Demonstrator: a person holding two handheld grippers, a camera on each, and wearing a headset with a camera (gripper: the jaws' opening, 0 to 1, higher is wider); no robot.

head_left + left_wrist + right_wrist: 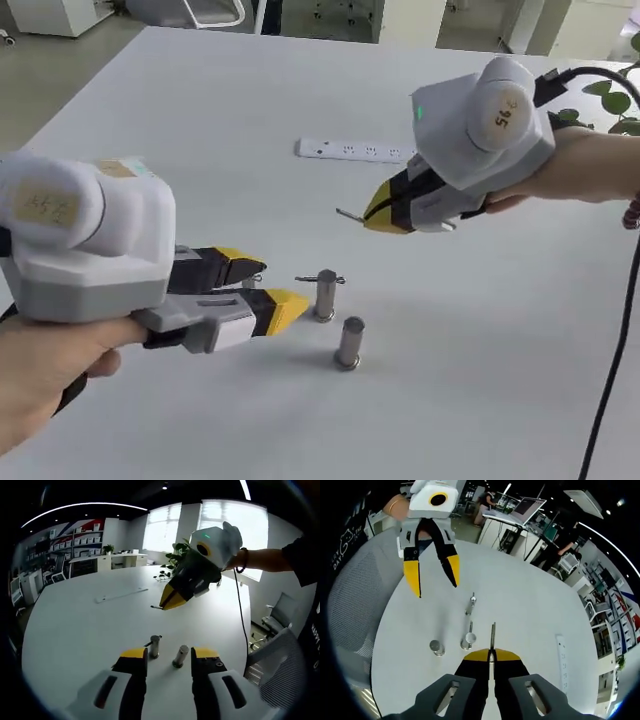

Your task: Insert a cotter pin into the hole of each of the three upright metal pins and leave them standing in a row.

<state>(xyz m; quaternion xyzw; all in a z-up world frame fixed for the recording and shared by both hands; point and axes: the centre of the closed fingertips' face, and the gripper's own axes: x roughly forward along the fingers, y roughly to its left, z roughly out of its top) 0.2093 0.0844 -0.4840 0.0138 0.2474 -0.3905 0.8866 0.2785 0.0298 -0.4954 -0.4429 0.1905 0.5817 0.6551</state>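
Two upright metal pins stand mid-table. The farther pin (326,294) (155,646) (468,640) has a cotter pin (320,279) through its top. The nearer pin (349,343) (180,656) (437,647) is bare. A third pin (472,600) stands beyond them, close to my left gripper, and seems to carry a thin pin too. My left gripper (282,287) (170,654) is open, low over the table just left of the pins. My right gripper (370,215) (491,654) hovers above and right of them, shut on a cotter pin (348,213) (493,637).
A white power strip (352,151) (122,596) lies farther back on the white table (200,120). A black cable (615,370) hangs along the right edge. A mesh office chair (355,605) stands beside the table.
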